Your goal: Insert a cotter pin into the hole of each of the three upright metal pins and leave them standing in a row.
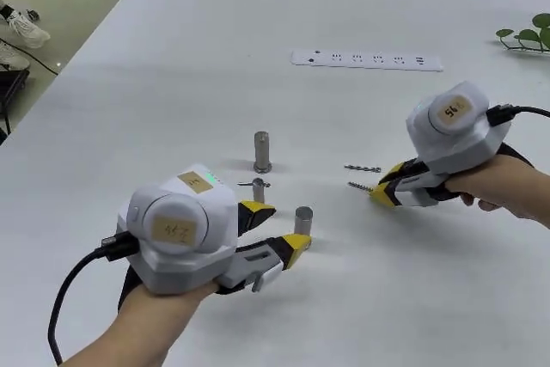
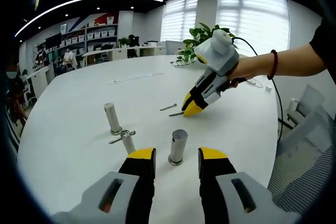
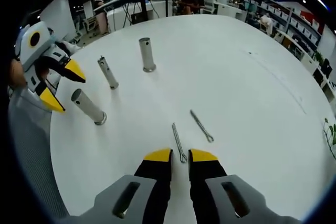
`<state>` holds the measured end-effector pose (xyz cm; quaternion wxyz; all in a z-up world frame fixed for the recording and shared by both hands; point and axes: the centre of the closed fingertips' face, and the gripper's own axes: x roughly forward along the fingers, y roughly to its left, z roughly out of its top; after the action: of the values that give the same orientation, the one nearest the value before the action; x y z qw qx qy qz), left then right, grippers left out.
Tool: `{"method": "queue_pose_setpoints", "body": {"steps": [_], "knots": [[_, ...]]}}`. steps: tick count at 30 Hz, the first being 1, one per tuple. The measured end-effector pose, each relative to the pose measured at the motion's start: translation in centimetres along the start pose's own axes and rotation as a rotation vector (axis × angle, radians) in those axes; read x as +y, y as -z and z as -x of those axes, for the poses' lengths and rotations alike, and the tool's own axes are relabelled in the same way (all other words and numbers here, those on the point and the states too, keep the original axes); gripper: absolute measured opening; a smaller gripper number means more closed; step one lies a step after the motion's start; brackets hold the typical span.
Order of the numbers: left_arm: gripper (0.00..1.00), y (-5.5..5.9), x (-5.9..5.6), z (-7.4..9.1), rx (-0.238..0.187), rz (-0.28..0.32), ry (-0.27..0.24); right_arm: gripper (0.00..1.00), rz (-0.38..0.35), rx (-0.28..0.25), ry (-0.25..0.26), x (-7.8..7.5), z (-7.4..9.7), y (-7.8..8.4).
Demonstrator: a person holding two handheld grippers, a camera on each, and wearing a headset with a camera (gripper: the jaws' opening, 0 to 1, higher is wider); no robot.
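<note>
Done so far: a fitted cotter pin (image 1: 253, 183) is sitting crosswise through the middle metal pin (image 1: 258, 193), so by my reading one of three is finished.
Left to do: the far metal pin (image 1: 262, 152) and the near metal pin (image 1: 302, 219) are standing without a cotter pin.
Row: all three metal pins are standing upright on the desk (image 1: 258, 40), in a line running away from the person.
Supply: the chosen cotter pin (image 3: 178, 139) and the spare cotter pin (image 3: 201, 126) are lying flat on the desk, just beside each other and well apart from the row.
Left gripper (image 1: 279, 228): its jaws are standing apart with the near metal pin's base in the gap. They are not visibly touching it.
Right gripper (image 3: 180, 156): its jaws are sitting narrowly apart, with the chosen cotter pin's looped end in the gap. No pinch is showing yet.
Step in hand: probably picking up the second cotter pin while steadying its target.
Hard to make out: the cross holes are looking tiny, and the near metal pin's hole is not showing in the head view. Whether the fitted cotter pin is passing fully through is unclear.
</note>
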<state>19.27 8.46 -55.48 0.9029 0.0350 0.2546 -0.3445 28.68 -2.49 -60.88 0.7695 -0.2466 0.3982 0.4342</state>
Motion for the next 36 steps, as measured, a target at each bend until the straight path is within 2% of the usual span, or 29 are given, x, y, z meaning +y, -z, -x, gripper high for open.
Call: {"method": "queue_pose_setpoints", "body": {"steps": [3, 11, 13, 22, 24, 33, 36], "knots": [[0.30, 0.4, 0.0, 0.2, 0.013, 0.000, 0.001, 0.05, 0.010, 0.010, 0.002, 0.0, 0.1, 0.0], [0.31, 0.5, 0.1, 0.6, 0.007, 0.009, 0.000, 0.00, 0.074, 0.051, -0.004, 0.0, 0.1, -0.1], [0.31, 0.5, 0.0, 0.7, 0.008, 0.012, 0.005, 0.00, 0.123, 0.075, -0.009, 0.1, 0.1, -0.1], [0.30, 0.5, 0.0, 0.9, 0.012, 0.013, 0.012, 0.00, 0.217, 0.102, -0.006, 0.1, 0.1, -0.1], [0.30, 0.5, 0.0, 1.0, 0.014, 0.008, 0.011, 0.00, 0.263, 0.097, -0.005, 0.1, 0.1, -0.2], [0.29, 0.4, 0.0, 1.2, 0.022, 0.000, 0.017, 0.00, 0.274, 0.064, 0.005, 0.1, 0.3, -0.2], [0.29, 0.4, 0.1, 1.3, 0.028, -0.007, 0.017, 0.00, 0.274, 0.050, 0.015, -0.4, 0.5, -0.3]]}}
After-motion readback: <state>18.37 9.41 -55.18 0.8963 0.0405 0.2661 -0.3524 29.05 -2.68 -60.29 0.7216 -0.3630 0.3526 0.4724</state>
